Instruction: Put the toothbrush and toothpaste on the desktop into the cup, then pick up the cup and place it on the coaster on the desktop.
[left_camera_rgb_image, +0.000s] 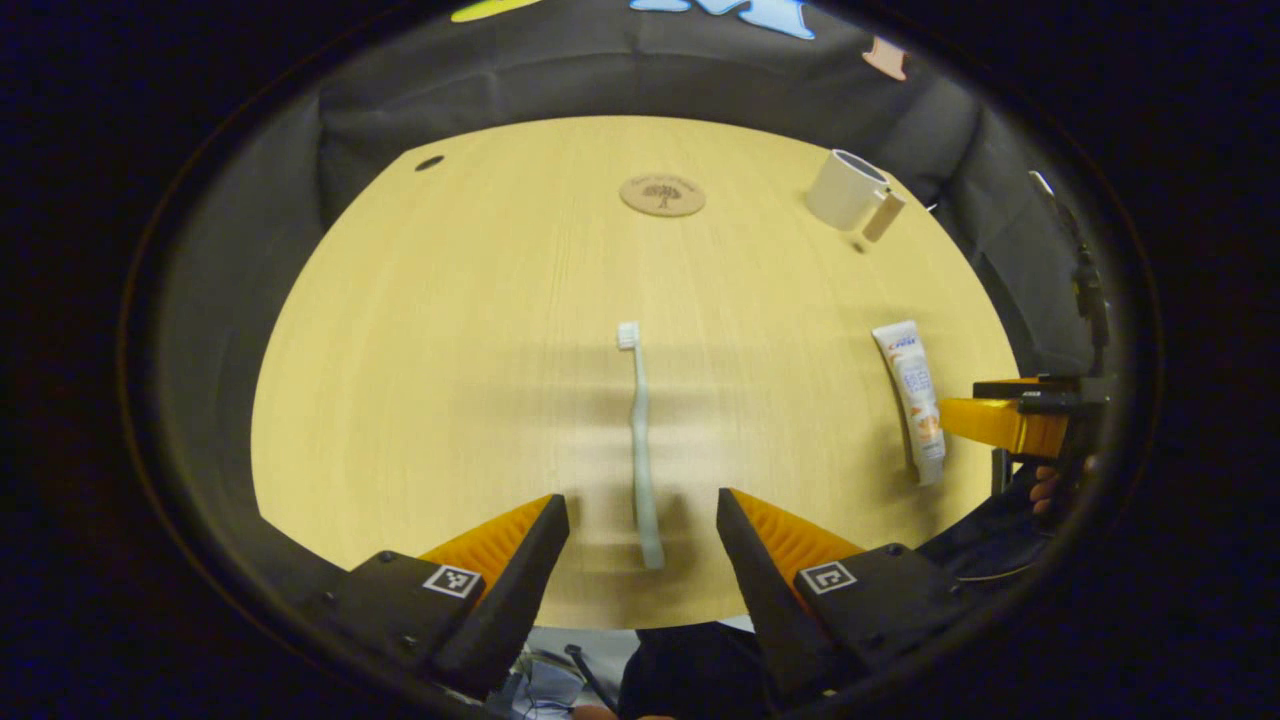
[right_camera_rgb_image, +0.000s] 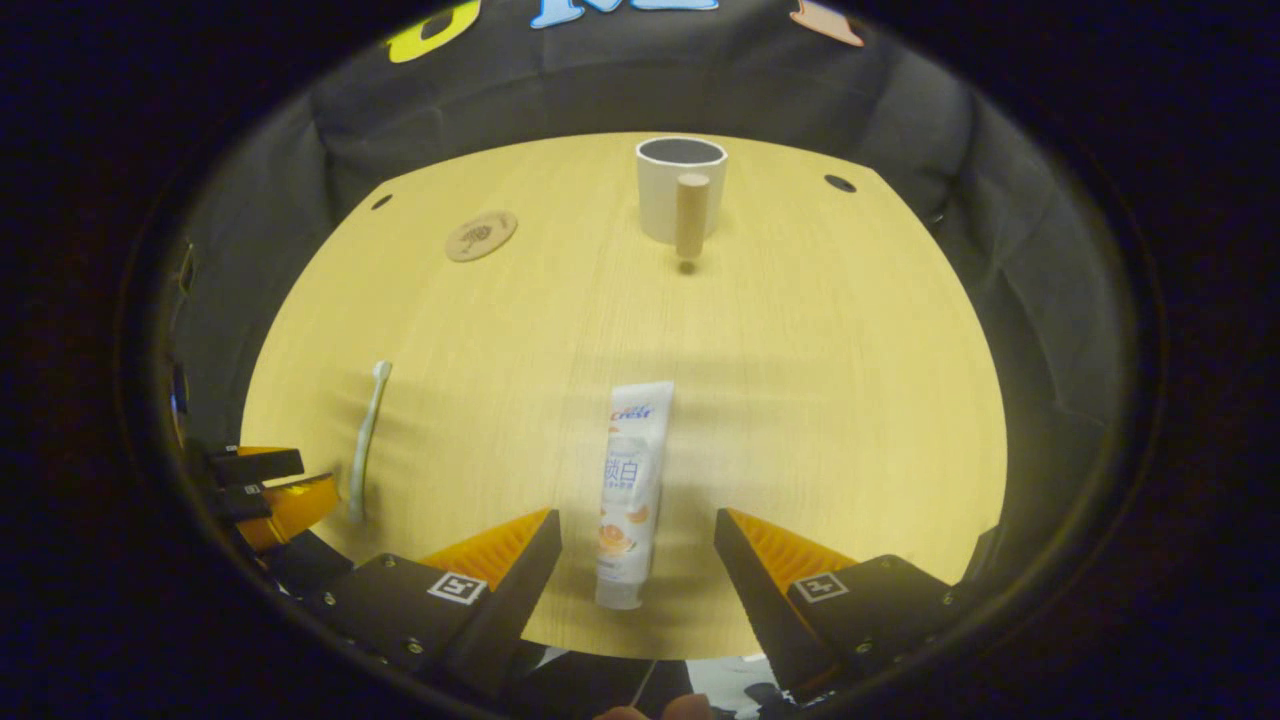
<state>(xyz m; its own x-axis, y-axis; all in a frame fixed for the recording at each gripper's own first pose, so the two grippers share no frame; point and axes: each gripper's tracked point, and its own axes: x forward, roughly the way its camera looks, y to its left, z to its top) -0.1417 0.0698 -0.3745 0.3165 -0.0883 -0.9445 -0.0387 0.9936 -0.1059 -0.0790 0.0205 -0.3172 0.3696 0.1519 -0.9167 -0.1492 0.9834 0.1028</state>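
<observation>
Pale toothbrush (left_camera_rgb_image: 640, 440) btwn left fingers (left_camera_rgb_image: 530, 560)

desk (left_camera_rgb_image: 400, 400): toothbrush (left_camera_rgb_image: 640, 440) lies lengthwise near front edge, head toward 12 | toothpaste (left_camera_rgb_image: 912, 395) lies at its 3 o'clock, well apart | coaster (left_camera_rgb_image: 662, 195) far at toothbrush's 12 | cup (left_camera_rgb_image: 843, 188) upright at coaster's 3, beyond toothpaste

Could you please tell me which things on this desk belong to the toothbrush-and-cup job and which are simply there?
Part of the job:
- toothbrush, lying flat
- toothpaste, lying flat
- cup, upright, with a wooden handle
- coaster, bare
- left gripper and right gripper, both open

Just there:
- desk itself
- two cable holes in the desk
</observation>
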